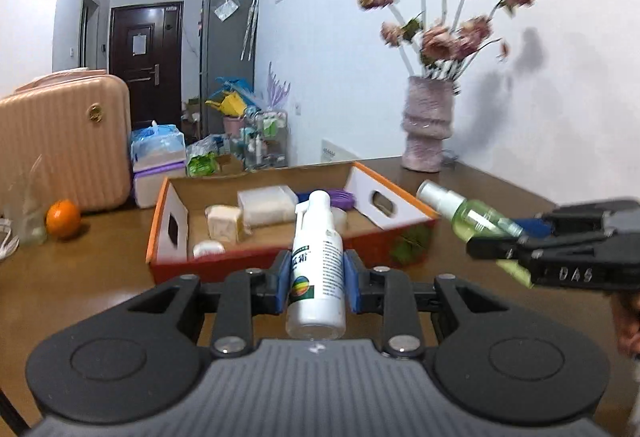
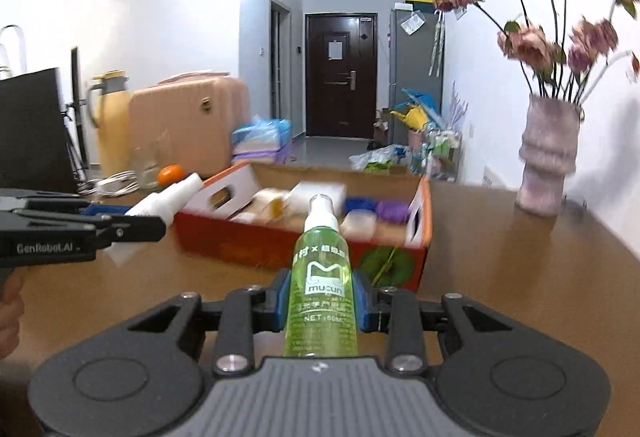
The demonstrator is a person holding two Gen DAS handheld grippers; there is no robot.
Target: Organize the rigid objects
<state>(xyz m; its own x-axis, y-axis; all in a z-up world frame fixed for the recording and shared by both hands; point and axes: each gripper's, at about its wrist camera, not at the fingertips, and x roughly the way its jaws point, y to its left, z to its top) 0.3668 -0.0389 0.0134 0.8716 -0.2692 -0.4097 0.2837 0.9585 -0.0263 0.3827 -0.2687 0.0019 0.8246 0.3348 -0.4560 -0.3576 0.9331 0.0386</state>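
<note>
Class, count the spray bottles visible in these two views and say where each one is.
2. The white spray bottle is clamped in the left gripper; the green spray bottle is clamped in the right gripper. The box may hide others.

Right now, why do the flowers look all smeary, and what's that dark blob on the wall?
Left wrist view: the flowers smear from motion blur; the blob is the shadow they cast on the wall. Right wrist view: the vase and box blur too, walls bend.
</note>
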